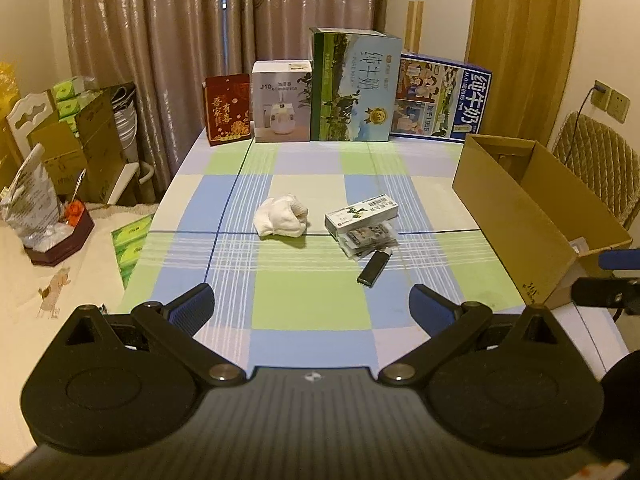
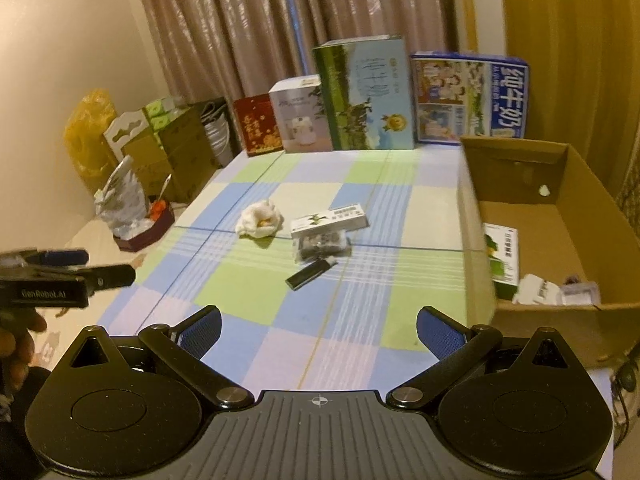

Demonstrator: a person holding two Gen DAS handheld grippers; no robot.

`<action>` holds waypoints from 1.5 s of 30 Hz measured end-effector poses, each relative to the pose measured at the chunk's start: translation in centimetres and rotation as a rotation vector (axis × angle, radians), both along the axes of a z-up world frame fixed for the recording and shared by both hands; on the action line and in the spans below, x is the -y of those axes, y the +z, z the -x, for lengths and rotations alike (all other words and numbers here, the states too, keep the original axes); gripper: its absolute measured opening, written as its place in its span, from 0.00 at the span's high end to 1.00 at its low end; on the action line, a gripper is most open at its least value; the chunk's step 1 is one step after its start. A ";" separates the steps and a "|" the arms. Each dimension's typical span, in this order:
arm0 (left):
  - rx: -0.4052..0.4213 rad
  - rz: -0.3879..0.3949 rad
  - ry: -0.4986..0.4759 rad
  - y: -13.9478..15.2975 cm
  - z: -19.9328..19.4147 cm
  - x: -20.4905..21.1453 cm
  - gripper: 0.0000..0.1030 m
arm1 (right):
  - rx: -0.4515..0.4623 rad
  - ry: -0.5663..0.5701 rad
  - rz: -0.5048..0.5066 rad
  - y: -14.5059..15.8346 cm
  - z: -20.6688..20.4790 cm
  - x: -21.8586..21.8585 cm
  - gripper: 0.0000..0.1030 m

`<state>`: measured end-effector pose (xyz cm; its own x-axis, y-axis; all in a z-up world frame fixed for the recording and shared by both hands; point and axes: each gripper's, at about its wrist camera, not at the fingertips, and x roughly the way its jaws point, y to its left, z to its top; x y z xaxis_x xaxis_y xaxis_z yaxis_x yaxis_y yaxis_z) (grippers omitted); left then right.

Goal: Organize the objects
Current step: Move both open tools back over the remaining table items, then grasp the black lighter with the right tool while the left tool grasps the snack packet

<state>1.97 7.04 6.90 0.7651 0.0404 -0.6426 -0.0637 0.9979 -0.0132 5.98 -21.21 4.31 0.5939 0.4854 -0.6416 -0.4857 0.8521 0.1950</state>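
On the checked tablecloth lie a crumpled white cloth (image 1: pixel 281 221) (image 2: pixel 259 219), a small white-and-green carton (image 1: pixel 362 216) (image 2: pixel 329 221) resting on a clear packet of dark items (image 1: pixel 368 240) (image 2: pixel 320 245), and a black lighter (image 1: pixel 374 267) (image 2: pixel 311 274). An open cardboard box (image 1: pixel 532 216) (image 2: pixel 576 240) stands at the right and holds a green-white carton (image 2: pixel 502 260) and white items (image 2: pixel 538 290). My left gripper (image 1: pixel 312 312) is open above the near table, with nothing between its fingers. My right gripper (image 2: pixel 318 334) is open too, beside the box's near left corner.
Tall printed cartons (image 1: pixel 356 84) (image 2: pixel 368 96) line the far table edge before curtains. Left of the table are stacked boxes (image 1: pixel 80 140), a foil bag (image 1: pixel 30 200) and a dark tray (image 1: pixel 60 240). A person's hand (image 2: pixel 18 344) holds the other gripper at the left.
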 end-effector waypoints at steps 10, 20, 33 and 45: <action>-0.029 0.036 -0.045 -2.9 -3.8 -1.5 0.01 | 0.085 0.104 0.027 -3.1 -2.2 -2.6 0.02; -0.032 -0.037 -0.077 -7.4 -9.5 -1.9 0.02 | 0.059 0.181 0.050 -8.5 -7.8 -5.2 0.02; -0.099 -0.026 -0.137 -10.9 -16.6 -3.4 0.02 | 0.035 0.290 0.126 -15.1 -14.8 -9.6 0.02; -0.154 -0.029 -0.165 -12.0 -19.7 -3.4 0.04 | 0.044 0.370 0.179 -18.5 -18.0 -12.0 0.02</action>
<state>21.64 10.46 -5.10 0.6556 -0.0564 -0.7530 0.1010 0.9948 0.0134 24.01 -9.19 -14.23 0.4290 0.5543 -0.7132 -0.7704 0.6368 0.0315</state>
